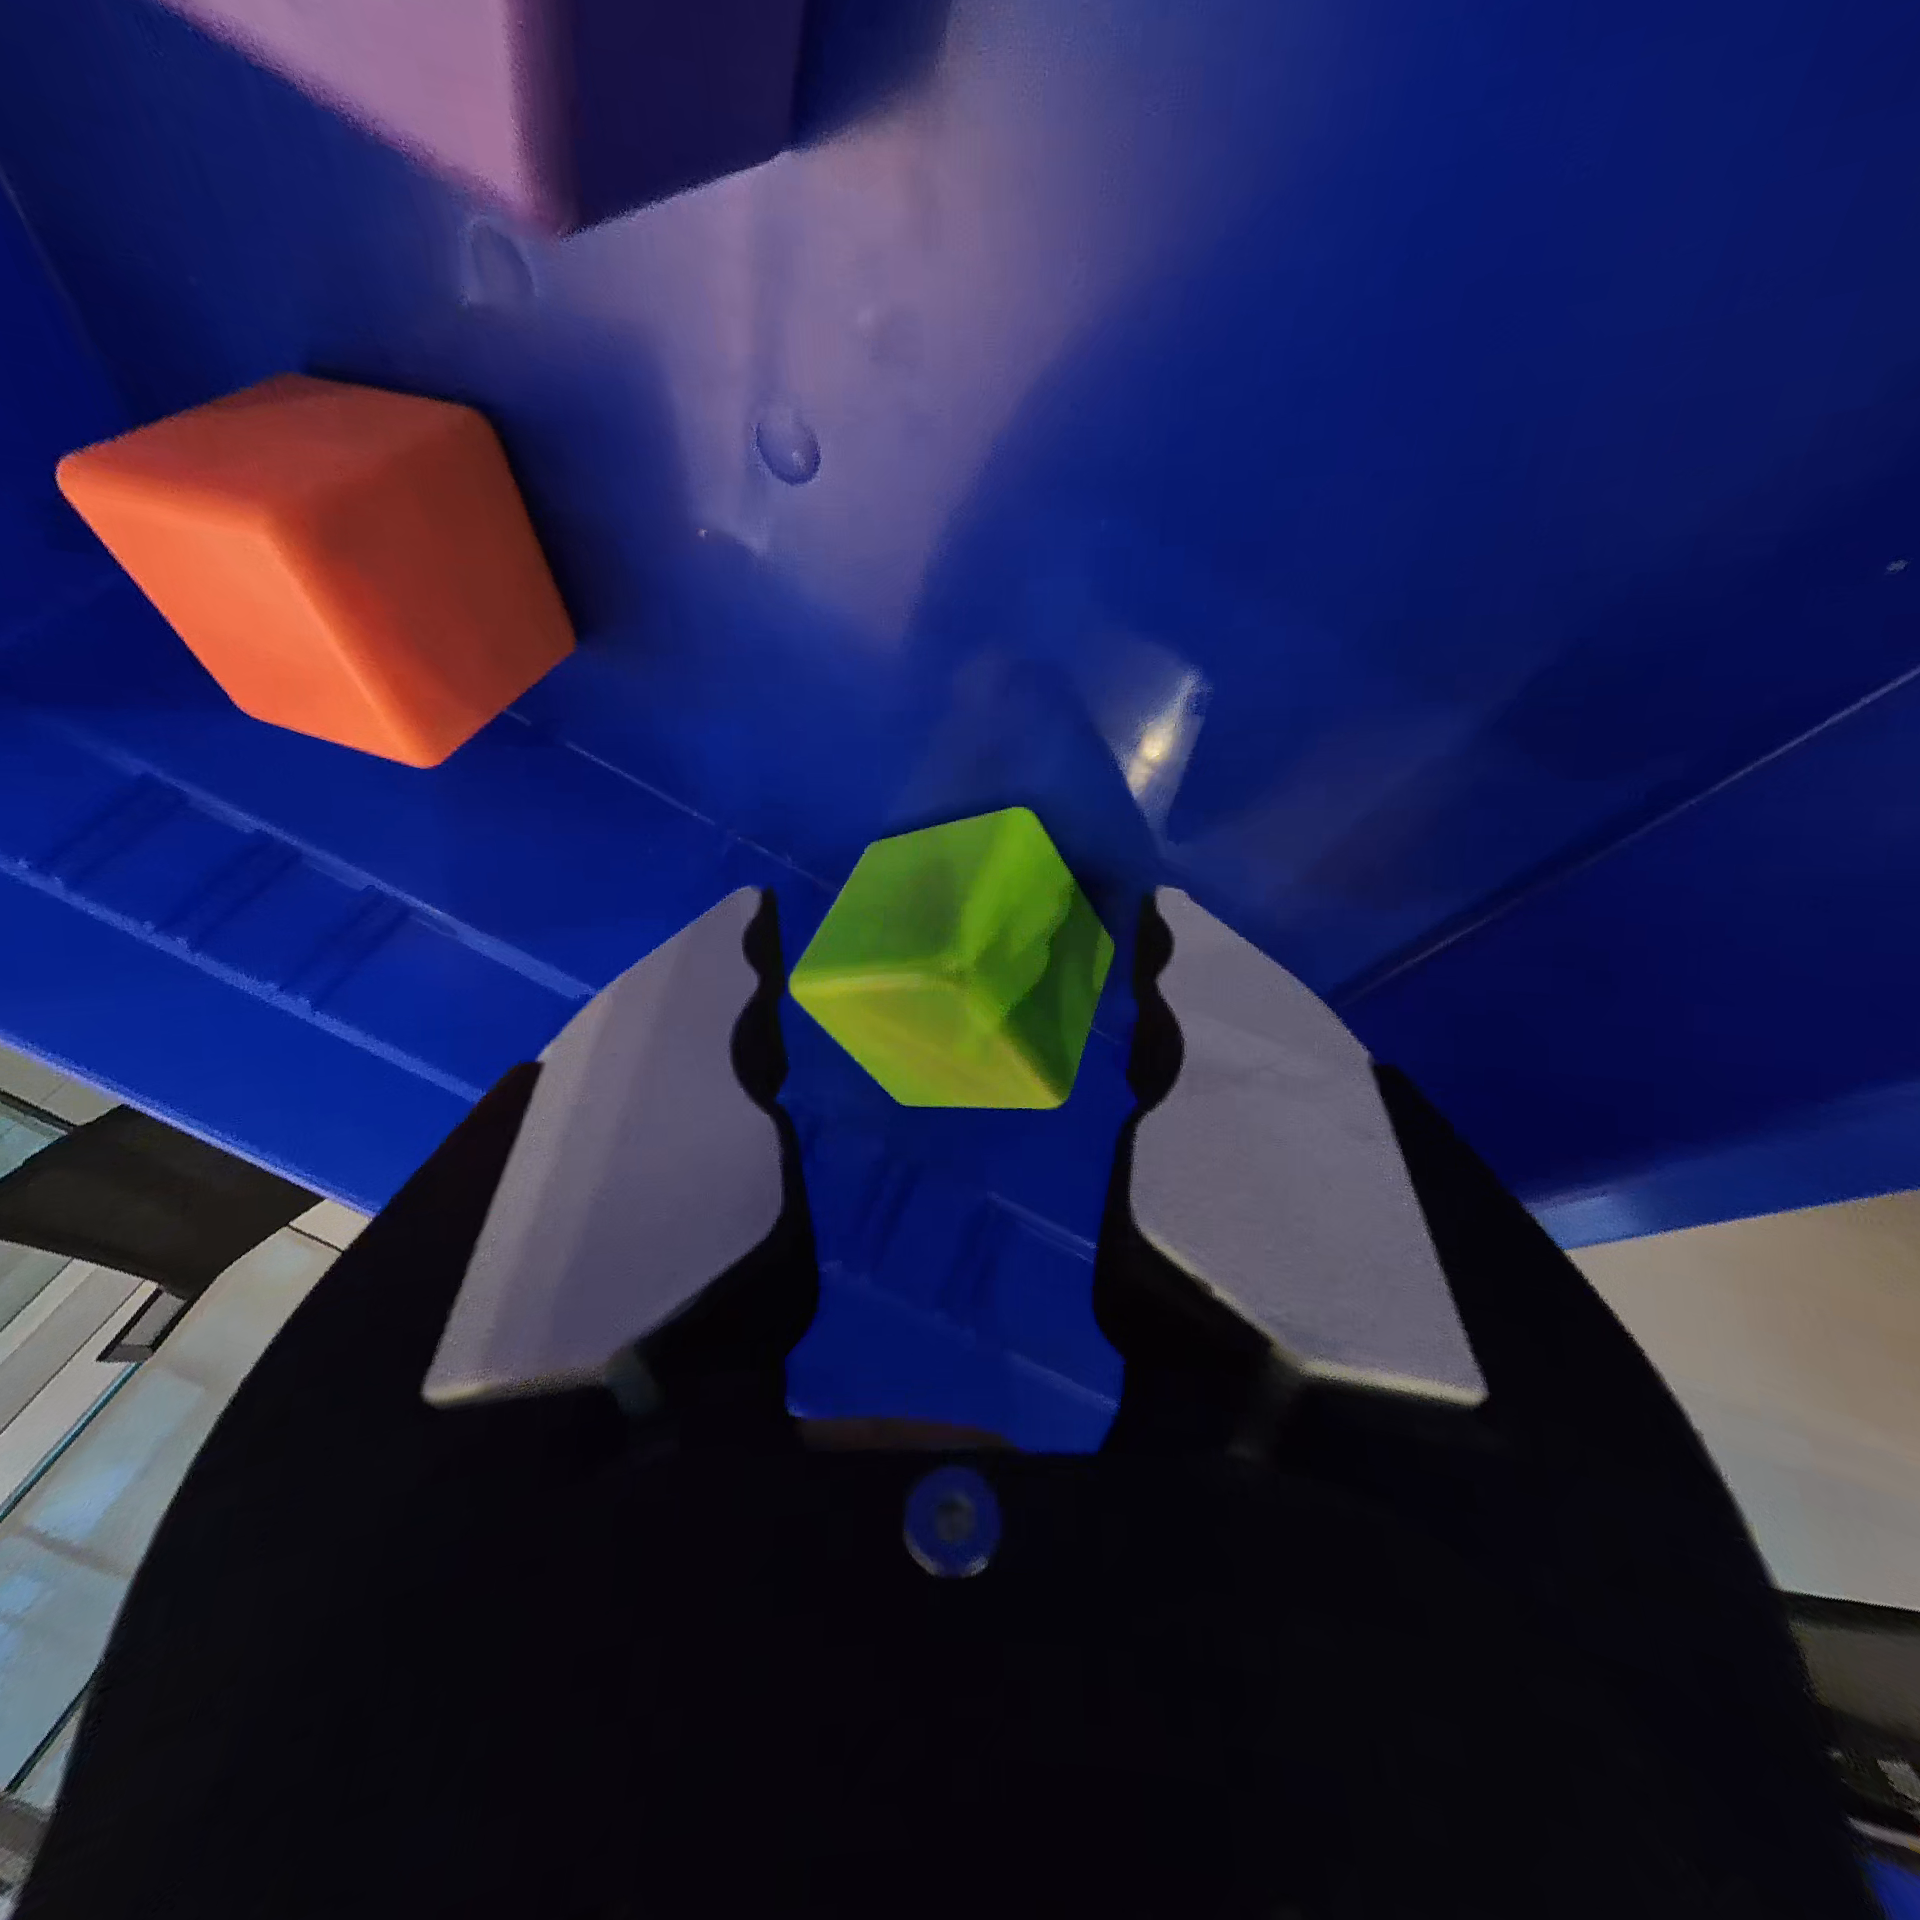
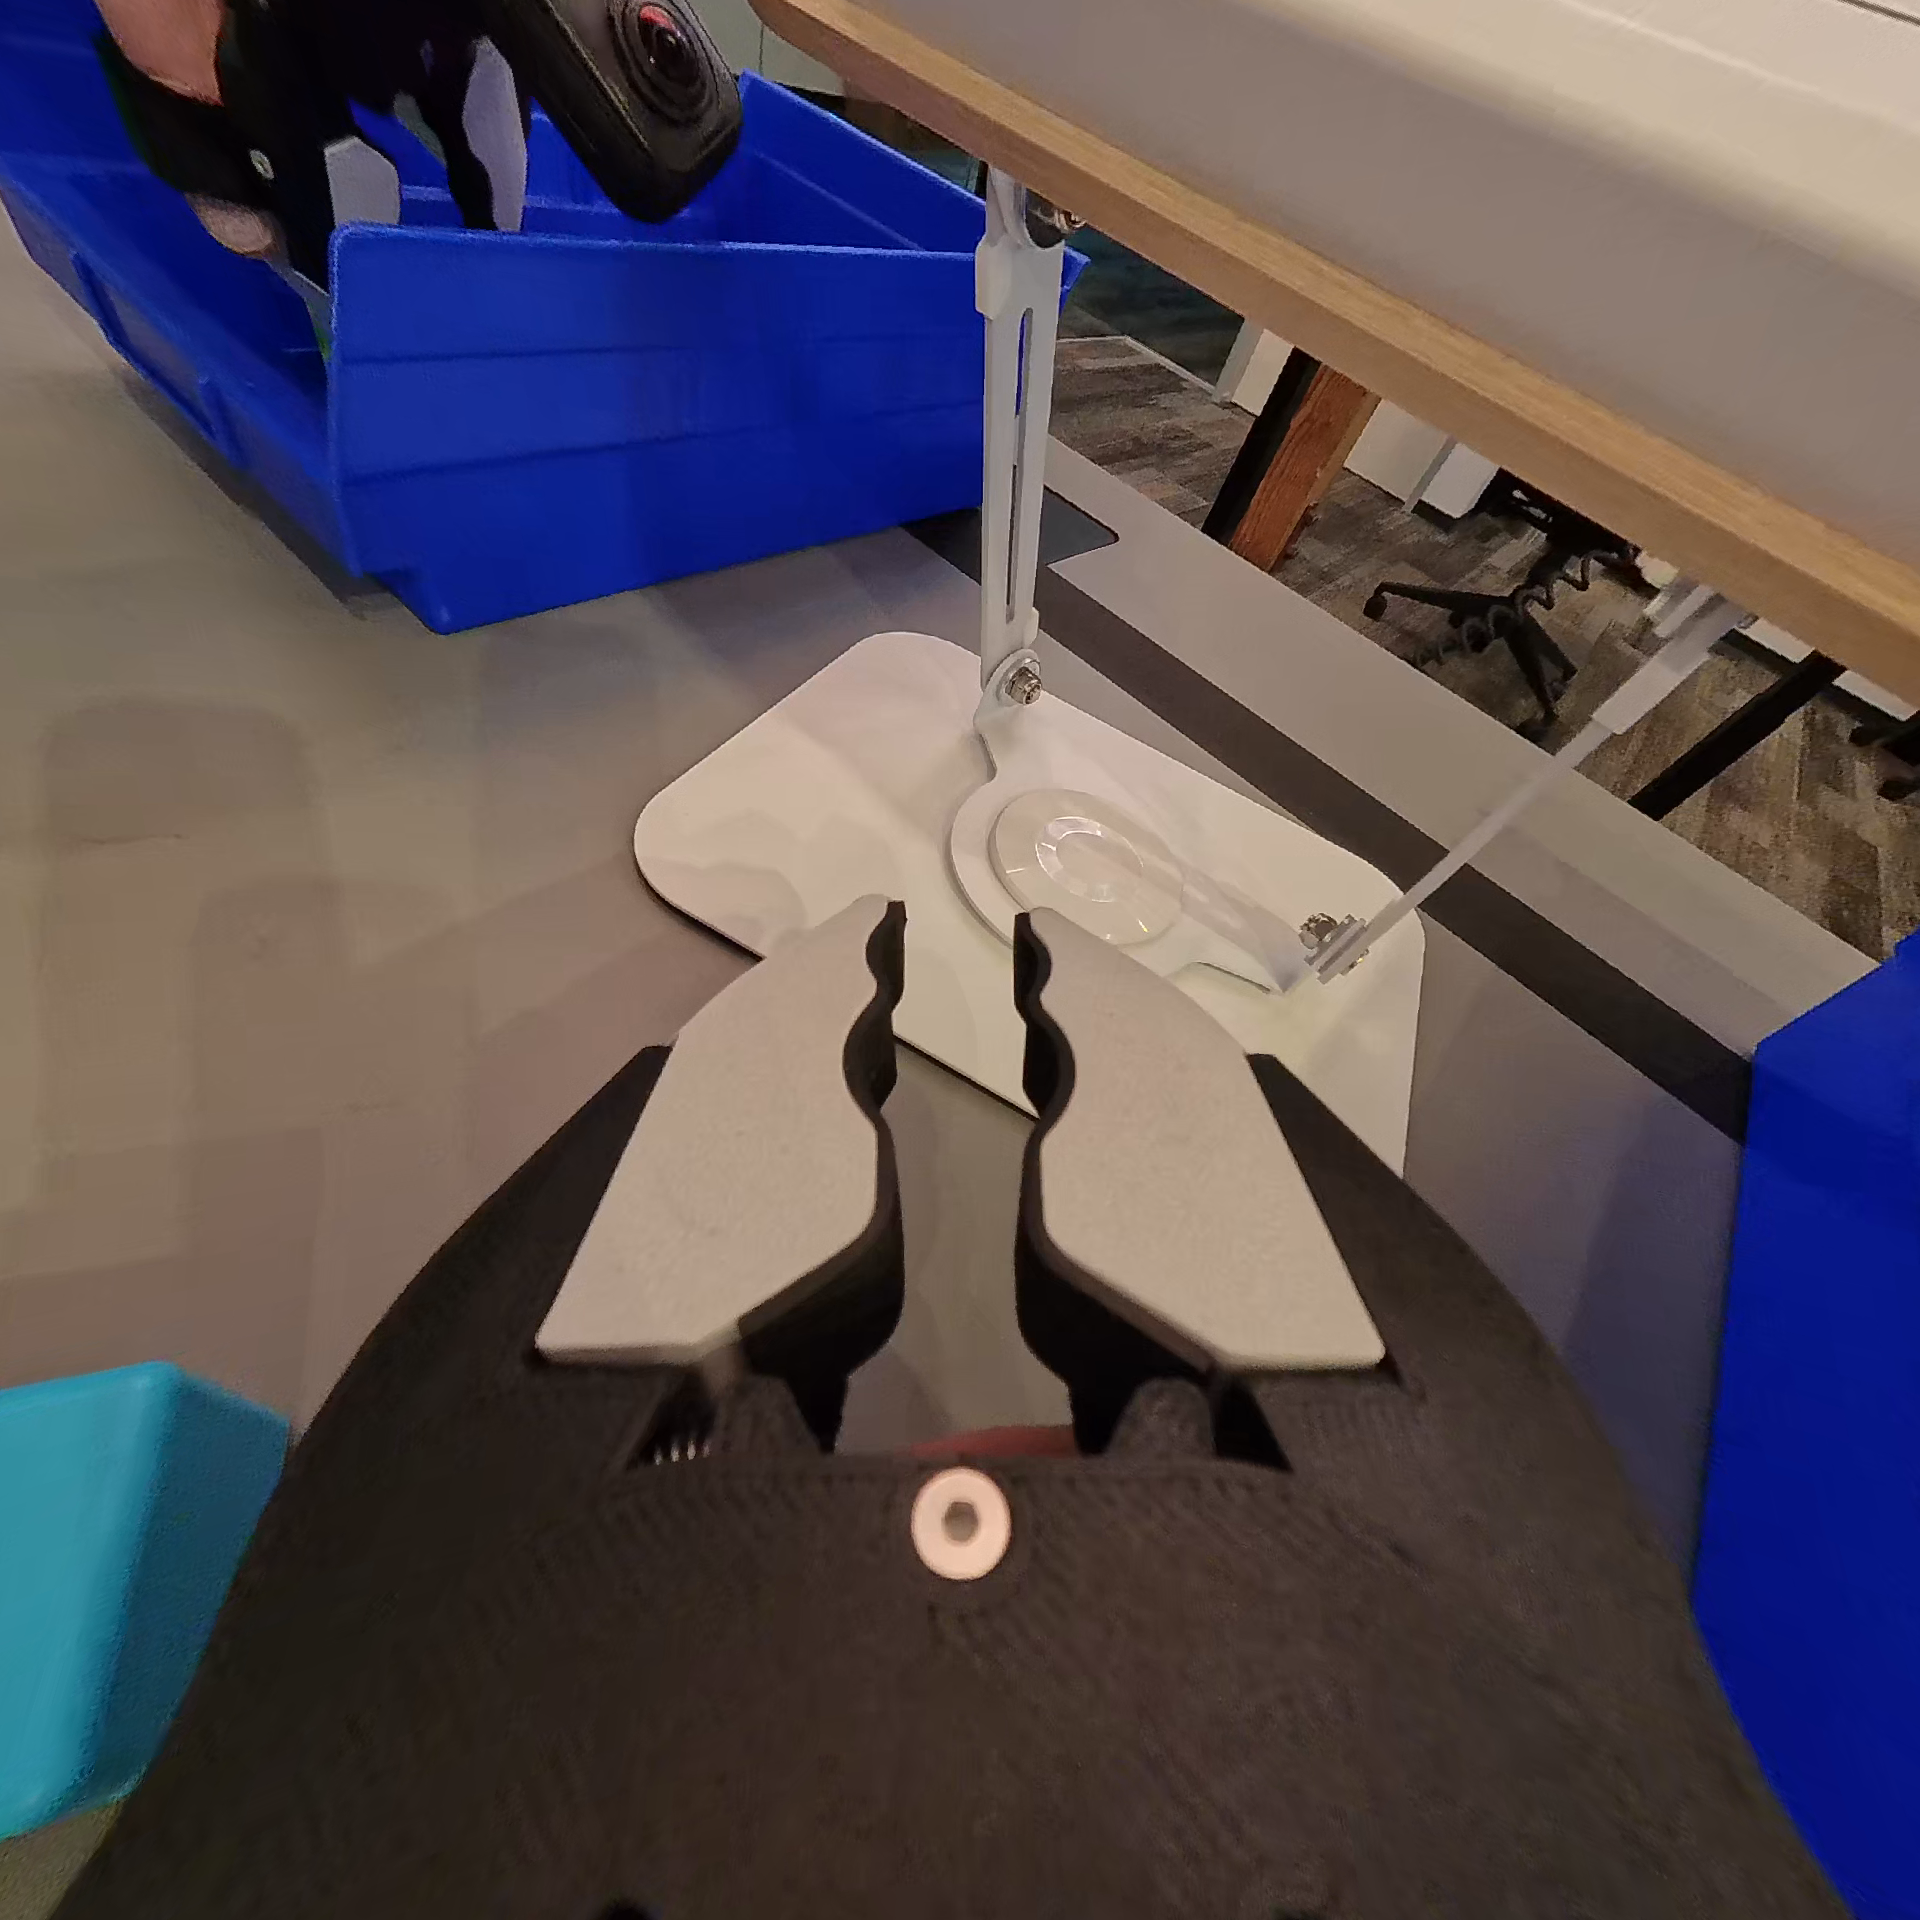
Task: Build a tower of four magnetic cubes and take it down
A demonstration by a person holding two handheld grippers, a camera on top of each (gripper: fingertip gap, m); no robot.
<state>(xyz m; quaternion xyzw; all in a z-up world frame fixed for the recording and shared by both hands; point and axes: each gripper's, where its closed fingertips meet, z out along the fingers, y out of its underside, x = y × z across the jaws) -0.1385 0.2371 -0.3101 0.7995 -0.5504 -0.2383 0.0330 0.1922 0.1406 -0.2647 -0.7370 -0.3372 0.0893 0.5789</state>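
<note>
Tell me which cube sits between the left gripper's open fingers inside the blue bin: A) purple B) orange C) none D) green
D: the green cube lies between the left gripper fingers, untouched; the orange cube and purple cube sit farther off in the blue bin.

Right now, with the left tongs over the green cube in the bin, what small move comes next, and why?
Probably ease the left tongs forward and close: the green cube sits between open fingers, apparently untouched, on the blue bin floor.
</note>
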